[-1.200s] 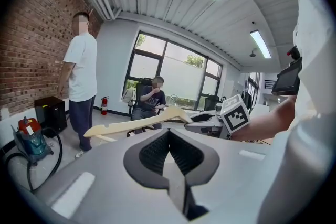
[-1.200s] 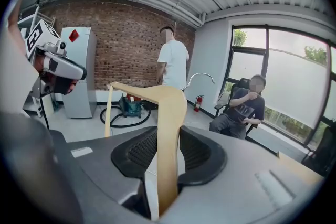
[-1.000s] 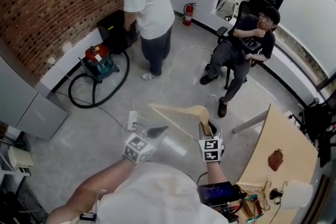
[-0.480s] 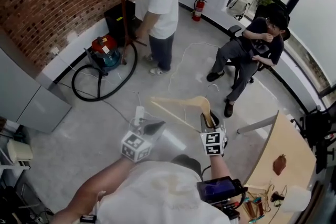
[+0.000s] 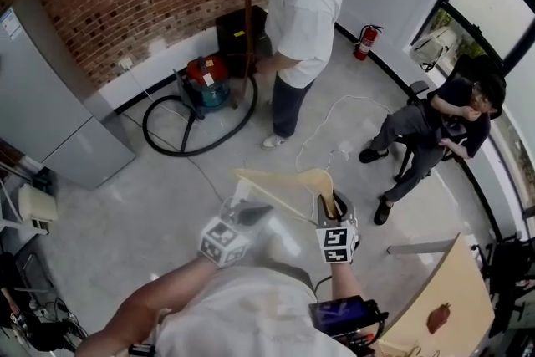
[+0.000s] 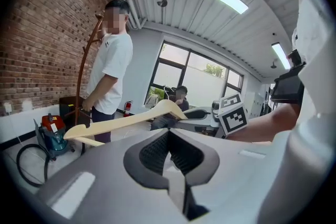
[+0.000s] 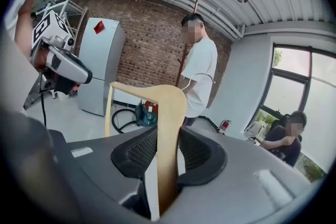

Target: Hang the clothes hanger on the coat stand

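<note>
Since the earlier head views the whole scene has swung. The tall reddish-brown wooden coat stand [image 5: 247,12], out of sight a second ago, now rises at the upper centre of the frame against the brick wall. The standing person in a white T-shirt [image 5: 305,4] and the red and teal vacuum cleaner [image 5: 207,86] have slid to the right. The seated person in dark clothes [image 5: 451,125] is now close to the right edge.

The two grippers stay in the lower centre. The right gripper [image 5: 330,209] is clamped on the pale wooden clothes hanger [image 5: 284,182]. In the right gripper view, one end of the hanger [image 7: 170,107] stands upright between the ribbed black pads, which press on both of its sides. The left gripper [image 5: 249,213] carries nothing. In the left gripper view its jaws sit nearly together with only a sliver of light between them, and the hanger [image 6: 126,122] passes above and beyond them, not touching.

As for progress, the hanger is picked up and carried in the air over the grey floor. It is well apart from the coat stand [image 6: 86,60], so the walk over and the hooking onto a branch both seem left to do.
</note>
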{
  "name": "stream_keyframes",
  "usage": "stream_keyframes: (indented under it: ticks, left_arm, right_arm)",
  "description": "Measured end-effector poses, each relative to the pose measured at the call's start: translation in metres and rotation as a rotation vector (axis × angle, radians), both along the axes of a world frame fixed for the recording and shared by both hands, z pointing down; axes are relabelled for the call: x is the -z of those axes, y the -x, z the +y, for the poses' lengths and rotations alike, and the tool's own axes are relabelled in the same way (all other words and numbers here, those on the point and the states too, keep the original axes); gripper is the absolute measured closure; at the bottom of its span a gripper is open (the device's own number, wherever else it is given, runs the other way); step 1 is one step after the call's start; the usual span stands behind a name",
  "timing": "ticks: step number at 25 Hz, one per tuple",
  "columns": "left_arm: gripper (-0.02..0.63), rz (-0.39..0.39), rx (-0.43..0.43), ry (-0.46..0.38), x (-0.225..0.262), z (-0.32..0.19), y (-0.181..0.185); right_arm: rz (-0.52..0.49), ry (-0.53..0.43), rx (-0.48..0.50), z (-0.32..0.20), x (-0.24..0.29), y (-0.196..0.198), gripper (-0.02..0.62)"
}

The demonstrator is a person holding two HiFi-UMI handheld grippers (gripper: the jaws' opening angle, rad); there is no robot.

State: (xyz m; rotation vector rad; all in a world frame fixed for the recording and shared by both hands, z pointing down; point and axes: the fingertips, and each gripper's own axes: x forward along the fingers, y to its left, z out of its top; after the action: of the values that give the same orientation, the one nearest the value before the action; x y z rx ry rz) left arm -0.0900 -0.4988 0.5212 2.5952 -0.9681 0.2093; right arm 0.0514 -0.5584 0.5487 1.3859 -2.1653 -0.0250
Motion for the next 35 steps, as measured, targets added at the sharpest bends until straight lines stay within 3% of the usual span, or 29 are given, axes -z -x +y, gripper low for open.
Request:
stream_keyframes:
  ticks: [8, 13, 16, 21, 24, 31, 35]
  left_arm:
    - [0.604, -0.008, 0.119, -0.003, 0.007, -0.057, 0.011]
    - [0.604, -0.010, 0.192, -0.050, 0.027, -0.082, 0.001]
    - [0.604, -0.005, 0.245, -0.077, 0.042, -0.090, 0.008]
    - [0.604, -0.022, 0.359, -0.091, 0.056, -0.087, 0.054]
    - [0.604, -0.016, 0.462, -0.062, 0.051, -0.076, 0.087]
    - [0.604, 0.004, 0.584, -0.034, 0.038, -0.022, 0.184]
    - [0.604, 0.012, 0.593, -0.044, 0.034, -0.028, 0.220]
  right_arm:
    - [0.007, -0.014, 0.139, -0.067, 0.001, 0.022, 0.456]
    - [0.032, -0.103, 0.282, -0.104, 0.025, 0.038, 0.456]
    - [0.032, -0.164, 0.390, -0.121, 0.043, 0.067, 0.457]
    - [0.031, -0.262, 0.609, -0.122, 0.072, 0.157, 0.457]
    - [0.032, -0.271, 0.709, -0.115, 0.073, 0.205, 0.457]
    - [0.097, -0.283, 0.738, -0.108, 0.062, 0.301, 0.457]
    - [0.167, -0.283, 0.734, -0.127, 0.050, 0.329, 0.457]
